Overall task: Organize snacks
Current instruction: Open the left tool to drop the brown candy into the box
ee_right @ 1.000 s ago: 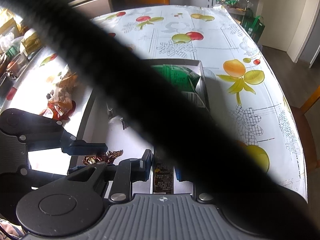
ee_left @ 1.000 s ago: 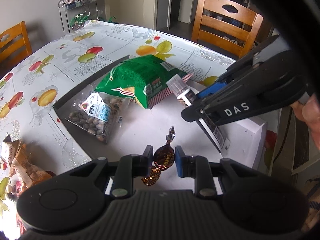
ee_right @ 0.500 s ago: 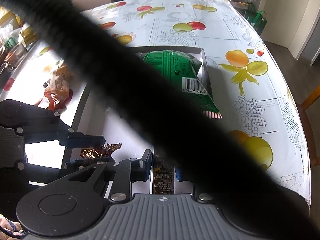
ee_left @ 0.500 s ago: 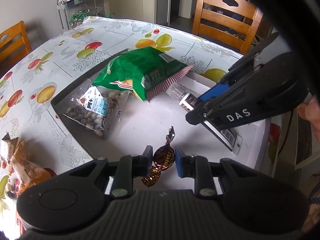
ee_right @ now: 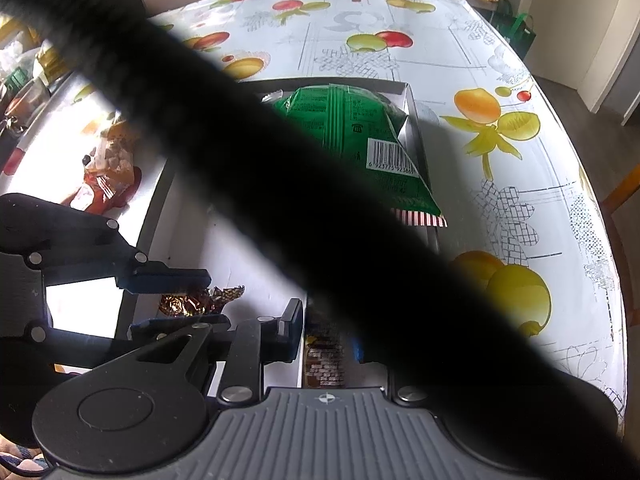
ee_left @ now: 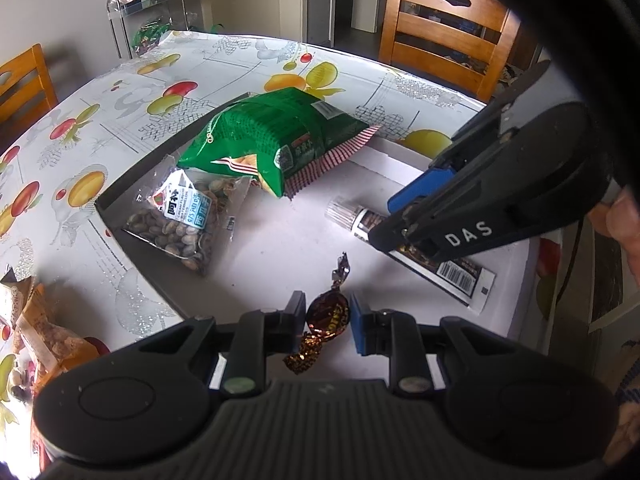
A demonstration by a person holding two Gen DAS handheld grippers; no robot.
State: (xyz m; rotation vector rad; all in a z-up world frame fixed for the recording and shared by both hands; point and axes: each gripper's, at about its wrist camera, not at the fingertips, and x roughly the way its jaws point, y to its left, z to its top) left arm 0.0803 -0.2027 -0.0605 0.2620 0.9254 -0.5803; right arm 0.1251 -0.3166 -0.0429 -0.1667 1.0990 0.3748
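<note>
Fruit-patterned cloth covers the surface carrying a shallow white box, over which the left hand-held gripper clamps a wrapped candy and the right hand-held gripper pinches a long dark snack packet against the floor, so placement is in hand and release should follow.

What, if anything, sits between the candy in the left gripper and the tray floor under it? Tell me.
Nothing visible. The left gripper is shut on the brown wrapped candy over a bare white patch of the tray. The pistachio bag lies off to the left, and the bar packet held by the right gripper off to the right.
</note>
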